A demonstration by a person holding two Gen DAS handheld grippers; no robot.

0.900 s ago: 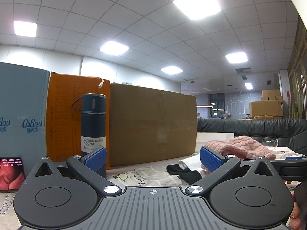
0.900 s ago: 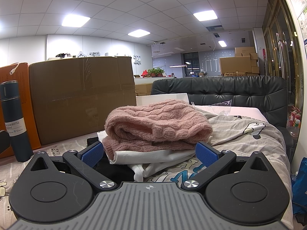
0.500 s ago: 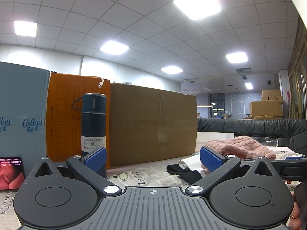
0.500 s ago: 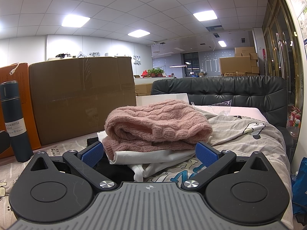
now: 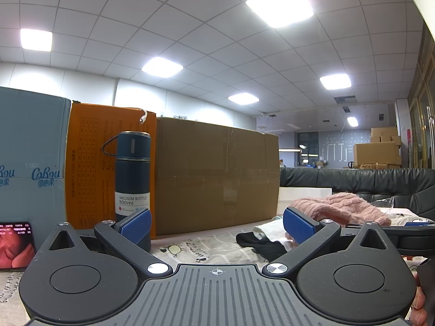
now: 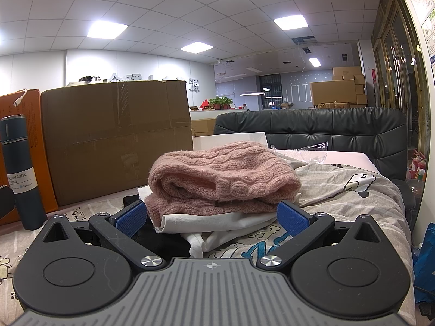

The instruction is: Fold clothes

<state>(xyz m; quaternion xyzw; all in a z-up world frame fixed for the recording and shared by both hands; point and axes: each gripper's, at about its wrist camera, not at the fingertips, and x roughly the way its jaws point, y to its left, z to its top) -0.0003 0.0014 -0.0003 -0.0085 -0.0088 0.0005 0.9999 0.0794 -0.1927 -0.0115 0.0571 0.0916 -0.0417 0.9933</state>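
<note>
Nothing shifted across the last second; folding not yet begun.

Held as before: left gripper (image 5: 216, 224) spread wide and empty, aimed level at the brown cardboard box (image 5: 217, 176), vacuum bottle (image 5: 132, 179) just behind its left pad; right gripper (image 6: 212, 214) likewise agape, gripping nothing, tipped slightly down, with the pink cable-knit sweater (image 6: 223, 176) straight ahead between the fingertips, stacked on a white garment (image 6: 217, 221) and a black one (image 6: 163, 239) atop the printed sheet (image 6: 353, 190); no cloth touched; judged a pause ahead of the first reach for the pile.
</note>
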